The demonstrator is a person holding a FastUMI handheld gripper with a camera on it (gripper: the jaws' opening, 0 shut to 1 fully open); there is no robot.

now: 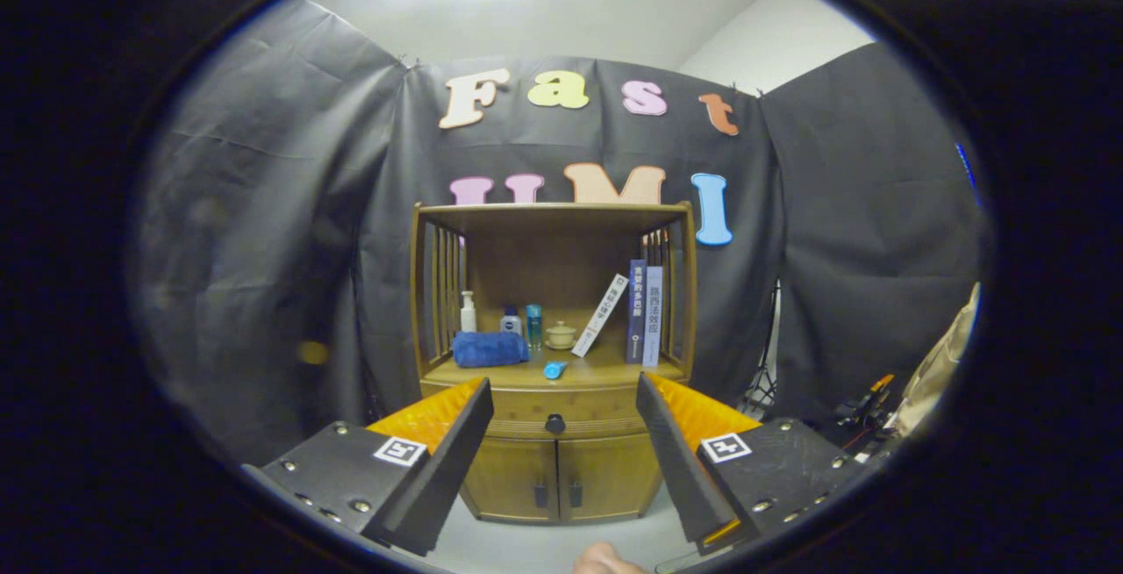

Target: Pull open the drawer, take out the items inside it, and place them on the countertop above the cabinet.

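A wooden cabinet (554,355) stands ahead against the black cloth wall. Its drawer (526,405) is closed, with a dark round knob (554,423) that shows between my fingers, some way beyond them. My gripper (561,398) is open and holds nothing. The countertop (605,369) above the drawer carries a folded blue towel (489,348), a white pump bottle (468,312), a small white and blue bottle (511,320), a teal bottle (533,325), a small lidded cup (560,335), a small blue item (554,369), a leaning white book (600,315) and two upright books (644,312).
Below the drawer are two closed cabinet doors (561,477) with dark handles. A light floor (544,543) lies in front. To the right stand a tripod (761,381) and some gear (864,412). A bit of a hand (605,561) shows below the fingers.
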